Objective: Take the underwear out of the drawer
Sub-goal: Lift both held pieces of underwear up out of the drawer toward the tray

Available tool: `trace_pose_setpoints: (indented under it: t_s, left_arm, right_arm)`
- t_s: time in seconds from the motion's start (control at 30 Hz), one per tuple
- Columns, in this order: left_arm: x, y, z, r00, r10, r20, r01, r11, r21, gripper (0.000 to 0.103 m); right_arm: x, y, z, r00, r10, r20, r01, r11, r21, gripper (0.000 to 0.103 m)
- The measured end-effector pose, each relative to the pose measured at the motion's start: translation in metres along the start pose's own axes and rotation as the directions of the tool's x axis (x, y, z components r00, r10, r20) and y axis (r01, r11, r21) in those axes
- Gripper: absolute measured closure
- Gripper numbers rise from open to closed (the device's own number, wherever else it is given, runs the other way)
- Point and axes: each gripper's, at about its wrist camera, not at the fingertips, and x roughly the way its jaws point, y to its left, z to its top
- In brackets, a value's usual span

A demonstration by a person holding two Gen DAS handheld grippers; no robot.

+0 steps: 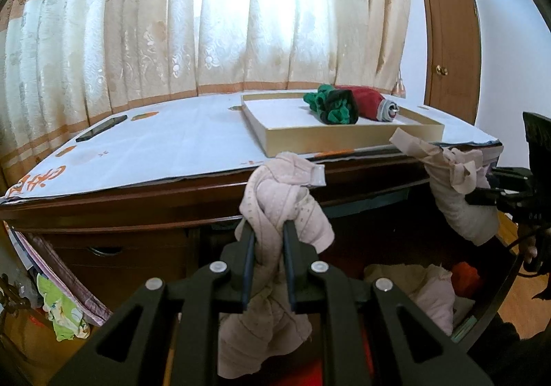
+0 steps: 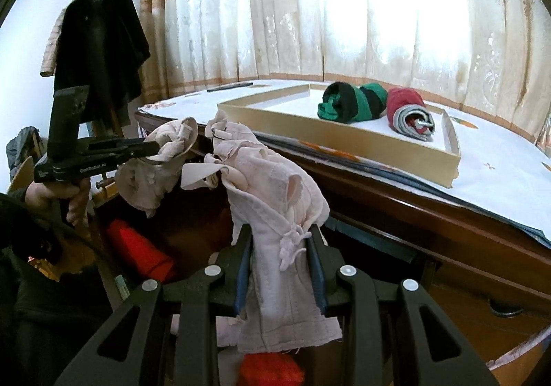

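Observation:
My left gripper (image 1: 269,226) is shut on a pale pink underwear piece (image 1: 275,186), held up in front of the desk edge above the open drawer (image 1: 489,313). My right gripper (image 2: 280,231) is shut on another pale pink undergarment (image 2: 272,186), also lifted above the drawer. In the left wrist view the right gripper (image 1: 471,195) shows at the right with its garment (image 1: 458,179). In the right wrist view the left gripper (image 2: 155,146) shows at the left with its bundle (image 2: 155,172). Pink and red clothes (image 1: 434,293) lie in the drawer.
A shallow cardboard tray (image 1: 330,138) sits on the white-covered desk (image 1: 155,145), holding a green-black roll (image 1: 332,105) and a red-grey roll (image 1: 370,103). A black phone (image 1: 101,127) lies at the desk's left. A dark jacket (image 2: 100,52) hangs at left.

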Motion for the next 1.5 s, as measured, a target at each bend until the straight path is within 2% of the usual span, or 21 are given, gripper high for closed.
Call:
trace_pose_setpoints:
  t_s: [0.73, 1.5]
  left_arm:
    - [-0.026, 0.002, 0.014, 0.992, 0.014, 0.129, -0.009, 0.999, -0.043, 0.09]
    - [-0.036, -0.006, 0.033, 0.984, -0.007, 0.179, 0.011, 1.0, -0.021, 0.09]
  right_arm:
    - [-0.015, 0.002, -0.003, 0.994, 0.019, 0.111, -0.019, 1.0, -0.003, 0.07]
    - [-0.026, -0.003, 0.002, 0.986, 0.006, 0.167, -0.012, 0.999, 0.033, 0.07]
